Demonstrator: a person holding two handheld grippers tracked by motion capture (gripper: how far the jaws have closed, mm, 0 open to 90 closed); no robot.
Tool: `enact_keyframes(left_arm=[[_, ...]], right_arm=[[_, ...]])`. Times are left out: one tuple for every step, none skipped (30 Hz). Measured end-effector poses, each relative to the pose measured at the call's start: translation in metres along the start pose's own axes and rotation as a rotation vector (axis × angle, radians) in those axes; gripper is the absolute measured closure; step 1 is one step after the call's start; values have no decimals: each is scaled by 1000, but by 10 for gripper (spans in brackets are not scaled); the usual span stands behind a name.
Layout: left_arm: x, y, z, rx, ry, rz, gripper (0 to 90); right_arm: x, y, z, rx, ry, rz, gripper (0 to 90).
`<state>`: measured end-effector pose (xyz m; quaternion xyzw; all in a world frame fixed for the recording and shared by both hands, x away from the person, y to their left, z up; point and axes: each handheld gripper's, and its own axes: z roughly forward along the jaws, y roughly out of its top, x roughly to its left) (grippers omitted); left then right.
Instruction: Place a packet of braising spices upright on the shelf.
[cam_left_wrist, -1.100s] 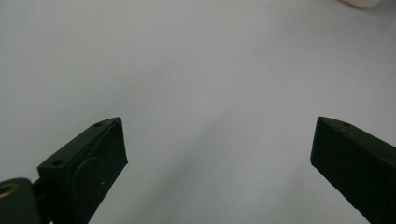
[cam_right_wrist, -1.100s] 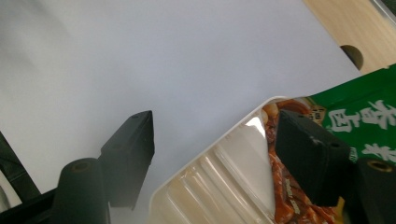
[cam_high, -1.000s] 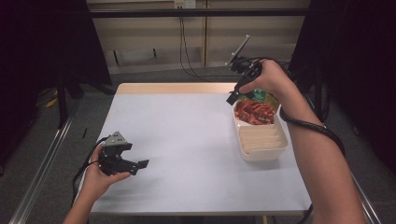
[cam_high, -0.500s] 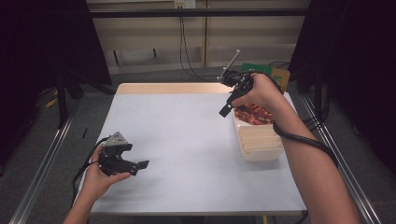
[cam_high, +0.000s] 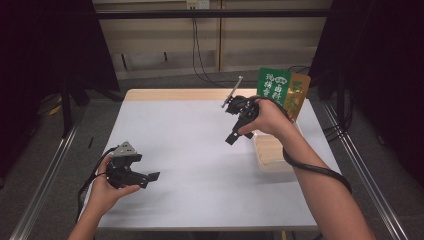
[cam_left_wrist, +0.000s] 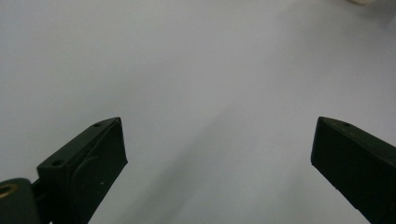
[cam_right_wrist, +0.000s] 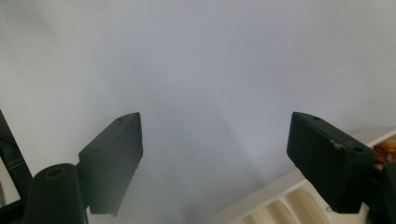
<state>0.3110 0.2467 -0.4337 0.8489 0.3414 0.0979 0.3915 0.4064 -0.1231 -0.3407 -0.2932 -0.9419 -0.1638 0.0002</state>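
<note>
My right gripper (cam_high: 232, 137) hangs above the white table (cam_high: 200, 150), just left of a pale food tray (cam_high: 270, 156) at the table's right side. In the right gripper view its jaws stand wide apart, so the right gripper (cam_right_wrist: 215, 135) is open with nothing between them. The tray's rim (cam_right_wrist: 280, 196) shows at lower right there, with a bit of red food (cam_right_wrist: 385, 155) beside the jaw. My left gripper (cam_high: 150, 177) rests low at the near left and points right. The left gripper (cam_left_wrist: 217, 140) is open over bare tabletop.
A green packet (cam_high: 274, 85) and an orange one (cam_high: 299, 93) stand upright behind the tray at the far right. The right hand and forearm cover much of the tray. A cable loops under the right forearm. Dark curtains flank the table.
The right gripper has moved left and nearer, from above the tray to over the table beside it, which uncovers the packets behind. The left gripper has stayed put.
</note>
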Motion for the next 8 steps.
enact_keyframes(left_arm=[[0, 0, 1, -3, 0, 3, 31], [0, 0, 1, -3, 1, 4, 31], [0, 0, 1, 0, -6, 0, 31], [-1, 0, 1, 6, -1, 3, 30], [0, -1, 2, 7, -4, 4, 30], [0, -1, 2, 9, -1, 8, 30], [0, -1, 3, -3, -4, 5, 30], [0, -1, 2, 11, 0, 10, 30]], right_arm=[[2, 0, 4, 2, 0, -5, 177], [4, 0, 7, 2, 7, -13, 176], [5, -1, 11, -1, 11, -21, 171], [7, -1, 15, -8, 17, -19, 161], [10, -1, 19, -6, 15, -19, 154], [12, -2, 22, -10, 13, -29, 147], [14, -2, 25, -15, 14, -31, 135], [16, -3, 29, -26, 13, -27, 127]])
